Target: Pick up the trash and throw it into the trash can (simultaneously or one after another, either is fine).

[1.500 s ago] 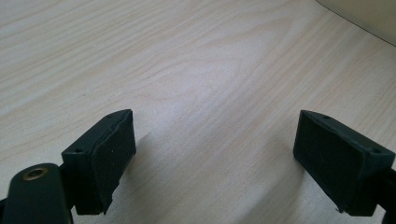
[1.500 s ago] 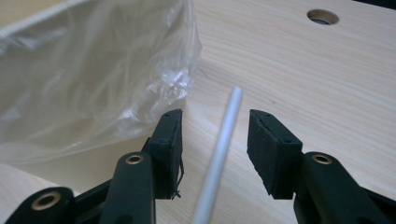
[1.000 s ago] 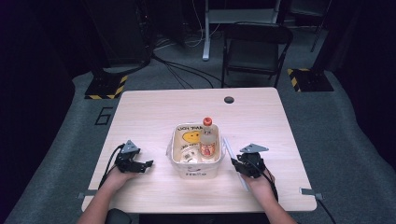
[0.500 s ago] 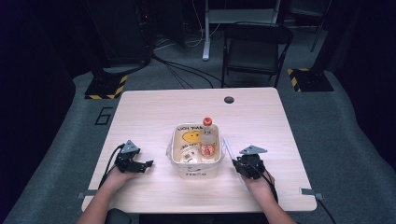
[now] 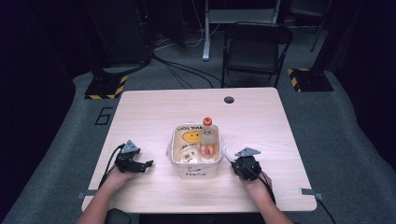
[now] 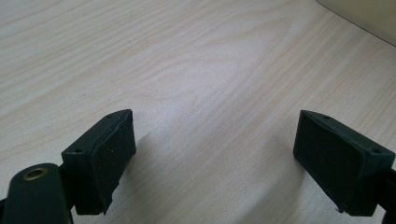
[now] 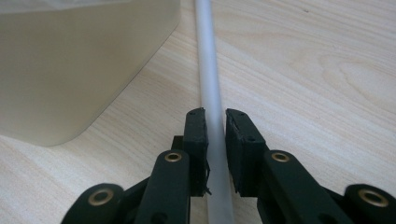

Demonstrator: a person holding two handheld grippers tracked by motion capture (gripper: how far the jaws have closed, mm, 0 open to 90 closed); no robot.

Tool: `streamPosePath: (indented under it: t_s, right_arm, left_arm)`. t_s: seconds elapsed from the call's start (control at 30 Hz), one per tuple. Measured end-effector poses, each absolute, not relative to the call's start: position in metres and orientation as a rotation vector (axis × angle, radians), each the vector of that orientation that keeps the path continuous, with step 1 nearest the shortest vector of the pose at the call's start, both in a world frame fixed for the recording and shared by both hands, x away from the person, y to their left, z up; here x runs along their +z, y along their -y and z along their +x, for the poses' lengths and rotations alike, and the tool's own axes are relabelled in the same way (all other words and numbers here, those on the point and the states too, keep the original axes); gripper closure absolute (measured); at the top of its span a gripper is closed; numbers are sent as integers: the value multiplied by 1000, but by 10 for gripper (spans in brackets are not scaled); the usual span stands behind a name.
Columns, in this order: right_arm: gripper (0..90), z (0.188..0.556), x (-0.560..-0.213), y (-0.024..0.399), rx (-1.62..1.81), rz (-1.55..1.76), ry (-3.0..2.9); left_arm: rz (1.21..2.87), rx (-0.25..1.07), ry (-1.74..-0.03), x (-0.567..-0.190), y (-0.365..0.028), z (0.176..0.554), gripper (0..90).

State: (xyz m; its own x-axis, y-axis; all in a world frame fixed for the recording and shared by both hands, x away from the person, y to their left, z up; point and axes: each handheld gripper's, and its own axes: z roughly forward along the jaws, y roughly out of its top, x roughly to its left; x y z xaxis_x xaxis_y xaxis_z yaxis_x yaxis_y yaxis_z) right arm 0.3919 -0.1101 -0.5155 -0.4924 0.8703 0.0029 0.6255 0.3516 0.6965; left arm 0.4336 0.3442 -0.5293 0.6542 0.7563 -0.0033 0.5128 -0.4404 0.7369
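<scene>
A thin white stick (image 7: 208, 70) lies on the wooden table (image 5: 154, 112) beside a translucent plastic bin (image 7: 70, 70). My right gripper (image 7: 215, 121) has just been closing on the stick, and its pads now press the stick from both sides. In the high view the right gripper (image 5: 235, 164) sits just right of the bin (image 5: 173, 144), with the stick (image 5: 227, 158) poking out toward the bin's corner. The left gripper (image 5: 148, 164) rests left of the bin, its jaws (image 6: 215, 154) wide open over bare wood.
The bin holds an upright bottle with a red cap (image 5: 208, 137), a yellow smiley-face packet (image 5: 189, 135) and small packets. A round cable hole (image 5: 229, 99) sits near the table's far edge. A folding chair (image 5: 254, 46) stands beyond the table.
The right gripper has shifted slightly left toward the bin and closed onto the white stick. The left gripper has stayed where it was.
</scene>
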Motion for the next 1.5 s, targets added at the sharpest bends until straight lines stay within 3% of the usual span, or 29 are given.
streamPosePath:
  t_s: [0.93, 1.5]
  right_arm:
    - [793, 400, -509, 126, 945, 1436, -2178]
    - [793, 401, -483, 152, 1030, 1477, -2153]
  left_arm:
    - [2139, 426, -979, -529, -344, 434, 128]
    - [2139, 426, -979, -529, -344, 434, 128]
